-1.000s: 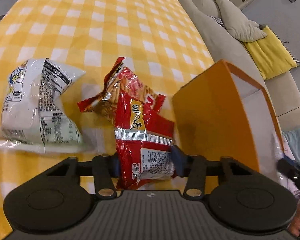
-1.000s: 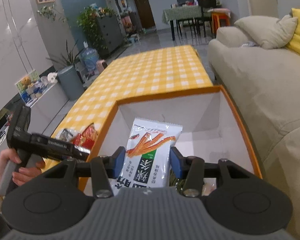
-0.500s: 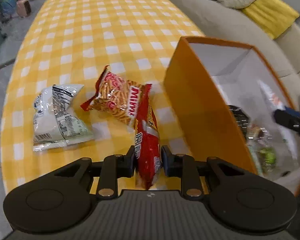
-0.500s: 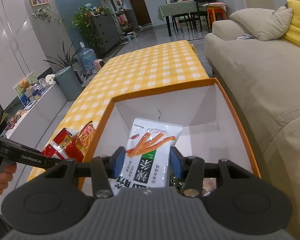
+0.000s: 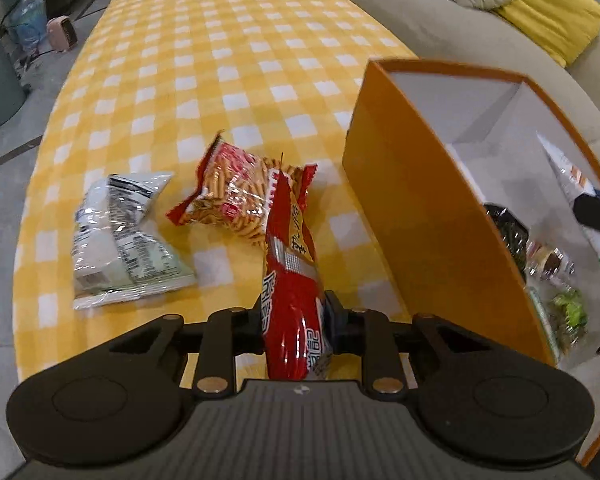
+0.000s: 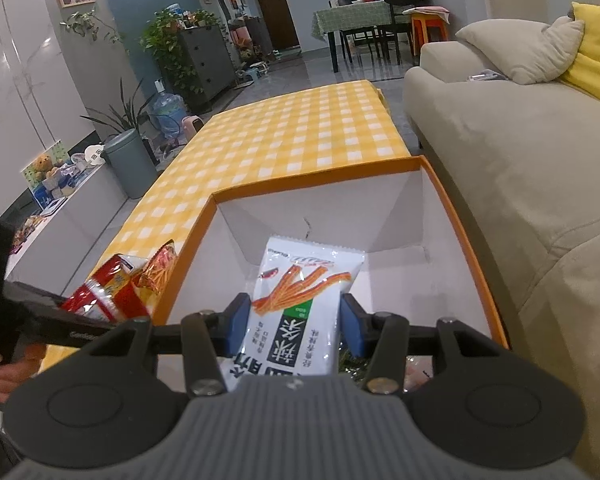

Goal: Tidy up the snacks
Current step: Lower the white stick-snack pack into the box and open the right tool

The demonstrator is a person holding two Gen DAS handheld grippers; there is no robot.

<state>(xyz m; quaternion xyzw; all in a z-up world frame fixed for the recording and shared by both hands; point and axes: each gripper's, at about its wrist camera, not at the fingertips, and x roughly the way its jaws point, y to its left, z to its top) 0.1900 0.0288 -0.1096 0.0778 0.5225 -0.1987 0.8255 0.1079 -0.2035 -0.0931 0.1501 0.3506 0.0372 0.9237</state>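
Observation:
My left gripper [image 5: 292,320] is shut on a red snack bag [image 5: 290,264], which is squeezed narrow and lifted above the checked table. Under it lie a clear-and-red bag of stick snacks [image 5: 236,196] and a silver-white bag [image 5: 120,236]. The orange box [image 5: 420,216] with white inside stands just to the right. My right gripper [image 6: 296,326] is shut on a white bag with orange sticks printed on it [image 6: 300,296], held over the open orange box [image 6: 476,264]. In the right wrist view the left gripper [image 6: 66,306] and its red bag [image 6: 108,288] show at the left.
The yellow checked tablecloth [image 5: 220,60] stretches far ahead. A beige sofa [image 6: 520,152] with a yellow cushion [image 5: 548,12] runs along the right of the table. Several wrapped snacks [image 5: 556,276] lie in the box bottom. A person's hand [image 6: 4,364] grips the left tool.
The left jaws closed tight on the red bag, crushing it narrow, and lifted it off the table, uncovering the stick-snack bag below. The right gripper and its white bag stayed put.

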